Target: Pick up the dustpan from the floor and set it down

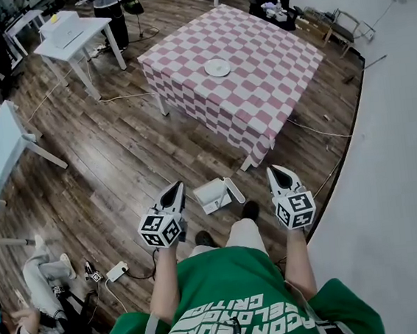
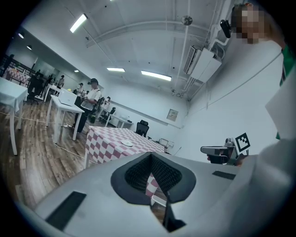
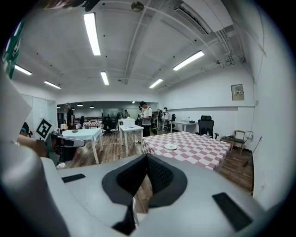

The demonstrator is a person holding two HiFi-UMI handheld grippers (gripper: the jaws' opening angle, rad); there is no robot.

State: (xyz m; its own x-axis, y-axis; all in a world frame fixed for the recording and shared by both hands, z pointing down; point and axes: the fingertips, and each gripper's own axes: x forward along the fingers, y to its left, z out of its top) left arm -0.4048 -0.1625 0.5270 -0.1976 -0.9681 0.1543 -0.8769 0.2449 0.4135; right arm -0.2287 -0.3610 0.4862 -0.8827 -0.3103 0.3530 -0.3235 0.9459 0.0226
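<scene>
Item: dustpan (image 1: 219,193), white, lying on the wooden floor (image 1: 120,172) just off the near corner of the checked table (image 1: 259,83), ahead of the person's shoes and between the lines of the two tongs. That spot looks reachable by either hand. It also shows small through the gap under the left tongs' tips in the left gripper view. Left gripper (image 1: 174,190): jaws closed tip to tip, nothing between them, held out in front of the body well above the floor. Right gripper (image 1: 276,172): likewise closed and empty, held at much the same height on the other side. Both aim across the room rather than down at the pan, so this reads as a waiting hold, not a reach. The dustpan on the floor with both tongs empty fits either a pan waiting to be lifted or one set back down; the views do not settle which. Also present: a white plate (image 1: 217,68) near the middle of the tabletop, on a pink-and-white check cloth that hangs over the edges. Writing: black-and-white square markers on each gripper's cube, patterns only. The person's green shirt (image 1: 230,301) carries white print, upside down in the head view and not safely readable. A framed notice (image 3: 237,91) on the far wall is too small to read — no brand shows on the dustpan.
</scene>
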